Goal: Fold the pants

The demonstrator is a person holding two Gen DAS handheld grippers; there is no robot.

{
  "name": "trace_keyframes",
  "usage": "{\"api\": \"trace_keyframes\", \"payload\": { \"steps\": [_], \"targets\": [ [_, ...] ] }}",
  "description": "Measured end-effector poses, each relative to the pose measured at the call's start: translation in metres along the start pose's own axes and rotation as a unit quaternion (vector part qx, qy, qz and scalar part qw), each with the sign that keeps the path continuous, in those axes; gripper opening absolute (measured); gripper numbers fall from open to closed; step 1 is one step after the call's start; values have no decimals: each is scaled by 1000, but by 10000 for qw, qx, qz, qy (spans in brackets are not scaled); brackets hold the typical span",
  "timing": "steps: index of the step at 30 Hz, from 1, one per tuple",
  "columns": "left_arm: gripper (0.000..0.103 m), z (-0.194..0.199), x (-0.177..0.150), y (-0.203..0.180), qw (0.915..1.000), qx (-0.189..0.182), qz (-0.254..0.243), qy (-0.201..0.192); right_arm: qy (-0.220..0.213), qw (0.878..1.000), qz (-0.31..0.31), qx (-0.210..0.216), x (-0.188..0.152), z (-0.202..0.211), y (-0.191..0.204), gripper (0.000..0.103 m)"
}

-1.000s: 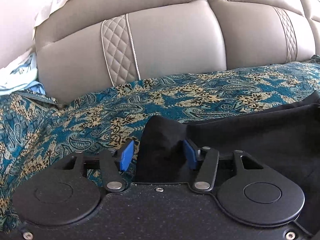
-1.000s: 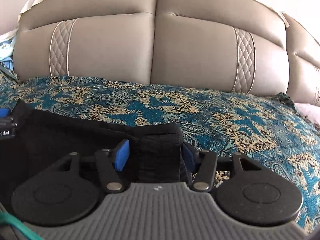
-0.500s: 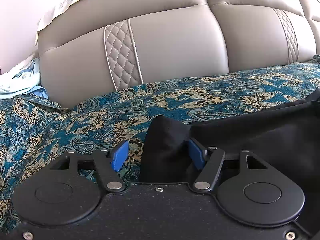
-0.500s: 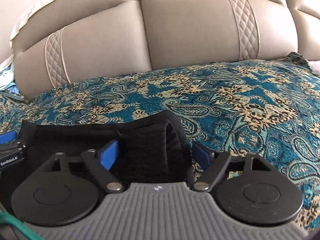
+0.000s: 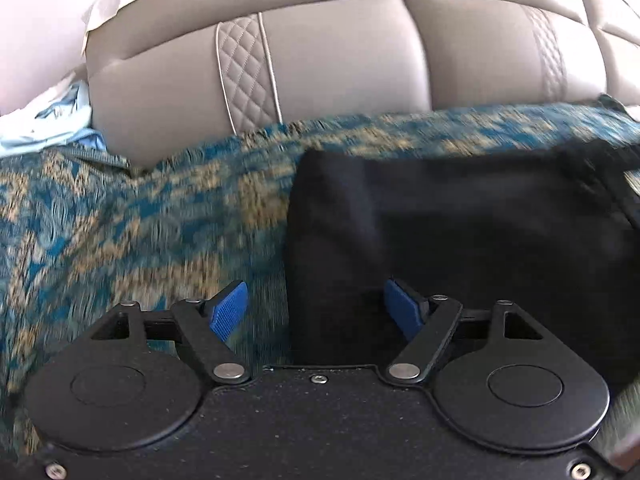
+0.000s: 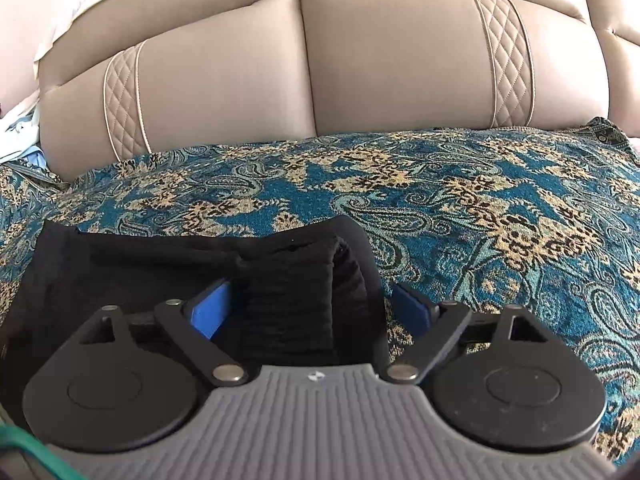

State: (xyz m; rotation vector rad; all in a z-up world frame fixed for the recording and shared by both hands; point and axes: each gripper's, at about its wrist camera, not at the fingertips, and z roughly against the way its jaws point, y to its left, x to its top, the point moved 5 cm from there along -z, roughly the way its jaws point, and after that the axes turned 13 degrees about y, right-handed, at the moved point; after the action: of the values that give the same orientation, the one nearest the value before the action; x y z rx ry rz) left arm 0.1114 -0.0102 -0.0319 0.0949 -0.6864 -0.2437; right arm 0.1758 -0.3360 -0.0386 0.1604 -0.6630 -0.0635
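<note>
Pants [image 5: 460,216], black, soft, folded thick on paisley woven spread [image 6: 460,184], between opening left gripper [image 5: 316,312] and right gripper [image 6: 310,306] pads, unpinched; left view blurred.

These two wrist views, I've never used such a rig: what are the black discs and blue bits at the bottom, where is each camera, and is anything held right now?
Each picture comes from a camera on a hand-held gripper, looking forward along its two fingers. A person carries one in each hand; there is no robot arm.

The black discs and levers are the gripper's own mechanism; the blue bits are the finger pads.

The left wrist view shows the left gripper, the right wrist view the right gripper.

Ahead lies a teal patterned cover below a beige padded backrest. On the cover lie black pants, folded into a block.

Both grippers' jaws are opening. A pants edge sits between each pair of pads, but the pads no longer clamp it, so nothing is held. The left view is motion-blurred.
</note>
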Motion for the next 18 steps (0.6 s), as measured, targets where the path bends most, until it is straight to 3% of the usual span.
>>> {"api": "trace_keyframes", "payload": {
  "steps": [5,10,13,18],
  "targets": [
    [76,30,-43,1,9983,-447,205,310,97,10000,-7,21,2,0,-1,91],
    [76,44,-64,6,9944,-767,270,670,186,9998,-32,45,3,0,-2,91],
    [76,45,-50,20,9911,-1058,507,633,224,9997,-15,69,3,0,-2,91],
    [73,21,5,57,9820,-1481,1092,430,238,9995,74,171,4,-1,-2,90]
  ]
}}
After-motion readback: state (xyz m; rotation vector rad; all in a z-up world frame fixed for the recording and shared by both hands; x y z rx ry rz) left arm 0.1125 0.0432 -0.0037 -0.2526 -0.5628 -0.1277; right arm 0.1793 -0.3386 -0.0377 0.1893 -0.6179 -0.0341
